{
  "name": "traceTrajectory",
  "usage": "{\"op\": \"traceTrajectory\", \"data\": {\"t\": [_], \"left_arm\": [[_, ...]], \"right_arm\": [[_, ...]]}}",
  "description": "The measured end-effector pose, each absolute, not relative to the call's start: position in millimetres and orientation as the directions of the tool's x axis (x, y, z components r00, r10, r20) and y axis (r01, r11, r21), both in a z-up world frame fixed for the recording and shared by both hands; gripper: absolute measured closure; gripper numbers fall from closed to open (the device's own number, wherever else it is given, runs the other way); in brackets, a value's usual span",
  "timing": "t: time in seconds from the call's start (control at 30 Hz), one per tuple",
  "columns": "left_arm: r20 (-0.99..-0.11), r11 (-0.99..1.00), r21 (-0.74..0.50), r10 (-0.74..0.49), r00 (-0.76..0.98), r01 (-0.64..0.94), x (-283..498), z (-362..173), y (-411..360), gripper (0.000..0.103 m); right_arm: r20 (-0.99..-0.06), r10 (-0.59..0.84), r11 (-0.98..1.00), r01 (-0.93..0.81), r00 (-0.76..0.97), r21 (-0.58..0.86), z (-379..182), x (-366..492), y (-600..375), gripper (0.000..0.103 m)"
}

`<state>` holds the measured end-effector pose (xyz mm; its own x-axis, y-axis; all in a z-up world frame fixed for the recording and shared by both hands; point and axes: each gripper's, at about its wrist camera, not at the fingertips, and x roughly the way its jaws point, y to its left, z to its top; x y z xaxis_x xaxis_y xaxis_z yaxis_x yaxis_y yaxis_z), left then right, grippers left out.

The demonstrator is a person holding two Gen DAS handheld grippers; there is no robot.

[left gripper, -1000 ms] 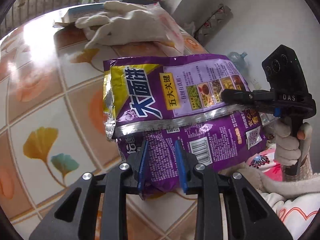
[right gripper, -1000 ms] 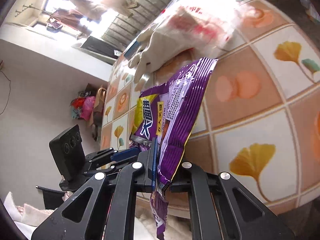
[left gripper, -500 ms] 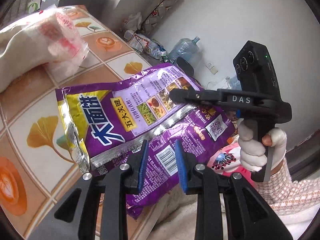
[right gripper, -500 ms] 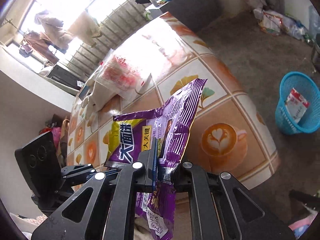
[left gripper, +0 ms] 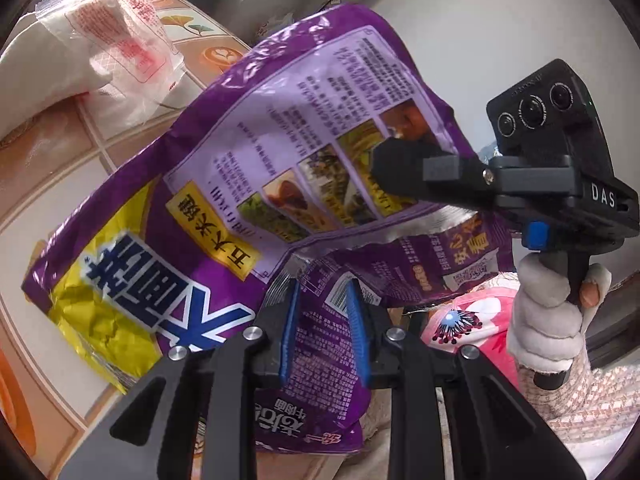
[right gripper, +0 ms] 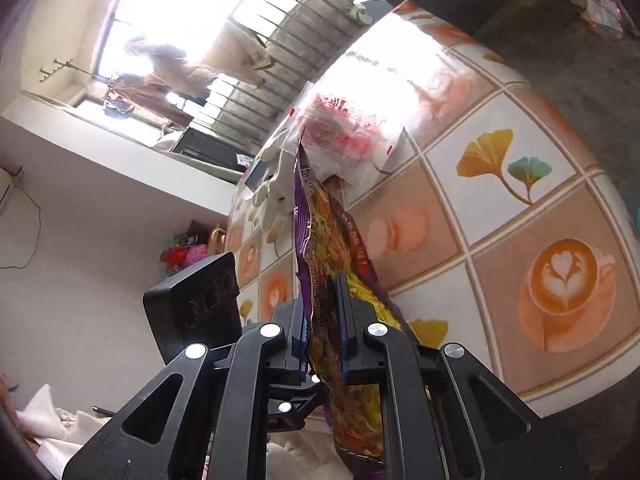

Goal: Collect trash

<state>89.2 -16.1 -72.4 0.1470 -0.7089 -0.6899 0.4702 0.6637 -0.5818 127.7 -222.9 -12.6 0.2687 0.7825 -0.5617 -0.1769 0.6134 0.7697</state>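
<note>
Above glossy tiled table, crinkled purple foil wrapper, left jaws closing, right jaws opening, both pinching it.

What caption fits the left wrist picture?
Both grippers, left gripper and right gripper, hold a purple snack bag above the tiled table.

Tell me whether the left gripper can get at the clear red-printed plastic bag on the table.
Probably not: the left gripper, jaws closing, has the purple snack bag between its pads, blocking the way to the plastic bag.
</note>
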Motion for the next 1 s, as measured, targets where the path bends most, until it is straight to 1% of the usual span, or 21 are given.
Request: {"op": "traceTrajectory", "data": {"t": [0.07, 0.27, 0.43, 0.5, 0.57, 0.63, 0.73, 0.8, 0.83, 0.9, 0.93, 0.97, 1.0], "left_arm": [[-0.688, 0.666, -0.575, -0.708, 0.159, 0.475, 88, -72, -14, 0.08], [-0.679, 0.665, -0.577, -0.713, 0.173, 0.474, 81, -70, 3, 0.08], [-0.661, 0.66, -0.616, -0.73, 0.173, 0.43, 66, -71, 45, 0.08], [-0.665, 0.681, -0.615, -0.719, 0.204, 0.397, 60, -68, 70, 0.08], [-0.685, 0.73, -0.588, -0.678, 0.267, 0.348, 57, -63, 100, 0.08], [-0.686, 0.763, -0.581, -0.646, 0.335, 0.284, 57, -53, 133, 0.08], [-0.641, 0.768, -0.606, -0.626, 0.444, 0.208, 57, -32, 174, 0.08], [-0.582, 0.741, -0.636, -0.645, 0.496, 0.217, 56, -14, 187, 0.08], [-0.55, 0.722, -0.65, -0.663, 0.508, 0.238, 59, -3, 189, 0.08], [-0.494, 0.683, -0.668, -0.704, 0.51, 0.295, 60, 12, 179, 0.08], [-0.486, 0.674, -0.665, -0.718, 0.499, 0.323, 59, 17, 157, 0.08], [-0.487, 0.671, -0.654, -0.727, 0.484, 0.349, 62, 21, 144, 0.08], [-0.503, 0.677, -0.637, -0.728, 0.466, 0.368, 64, 22, 132, 0.08]], "right_arm": [[-0.56, 0.791, 0.607, -0.199, 0.245, 0.77, -13, 131, -211, 0.093], [-0.619, 0.766, 0.642, -0.243, 0.173, 0.727, -21, 143, -182, 0.093], [-0.663, 0.736, 0.662, -0.347, 0.136, 0.664, -18, 136, -156, 0.093], [-0.692, 0.709, 0.678, -0.403, 0.136, 0.615, -16, 131, -144, 0.092], [-0.718, 0.683, 0.686, -0.451, 0.132, 0.571, -17, 125, -133, 0.092], [-0.743, 0.656, 0.691, -0.498, 0.13, 0.524, -19, 119, -121, 0.092], [-0.798, 0.582, 0.708, -0.581, 0.158, 0.402, -23, 106, -99, 0.092], [-0.828, 0.529, 0.711, -0.631, 0.188, 0.311, -26, 97, -84, 0.092], [-0.84, 0.503, 0.71, -0.65, 0.203, 0.269, -27, 93, -77, 0.09], [-0.853, 0.467, 0.705, -0.679, 0.231, 0.202, -30, 86, -65, 0.083], [-0.853, 0.463, 0.698, -0.691, 0.24, 0.185, -30, 82, -61, 0.076], [-0.85, 0.469, 0.687, -0.704, 0.24, 0.18, -29, 79, -57, 0.065], [-0.847, 0.475, 0.677, -0.714, 0.24, 0.178, -28, 75, -54, 0.06]]}}
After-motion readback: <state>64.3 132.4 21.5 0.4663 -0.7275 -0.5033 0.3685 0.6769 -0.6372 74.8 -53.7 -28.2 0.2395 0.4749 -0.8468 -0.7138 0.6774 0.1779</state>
